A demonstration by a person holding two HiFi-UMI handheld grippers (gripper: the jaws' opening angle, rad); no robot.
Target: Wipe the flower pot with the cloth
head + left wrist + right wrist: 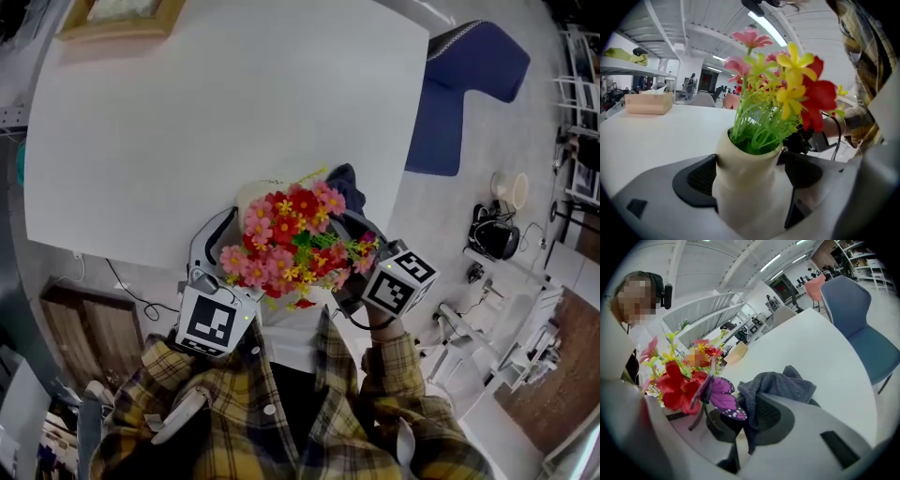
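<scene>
1. Flower pot [746, 164] is clamped by its cream neck between the jaws of the left gripper [749, 180], with a pad pressed on either side of it.
2. The right gripper [743, 427] is closed on a fold of the dark grey cloth [780, 385], and the rest bunches out beyond the jaw tips.
3. The pot stands at the near edge of the white table [187, 122], between the two grippers. The cloth lies just past the flowers [291, 239] on the right. Whether it touches the pot wall I cannot tell.
4. To wipe well, I judge the cloth should go below the blooms and the purple butterfly [719, 399], onto the bare wall.
5. A firm left grip should stop the pot tipping or turning under the strokes.
6. Short strokes round the wall seem safest, since long ones could snag the stems.
</scene>
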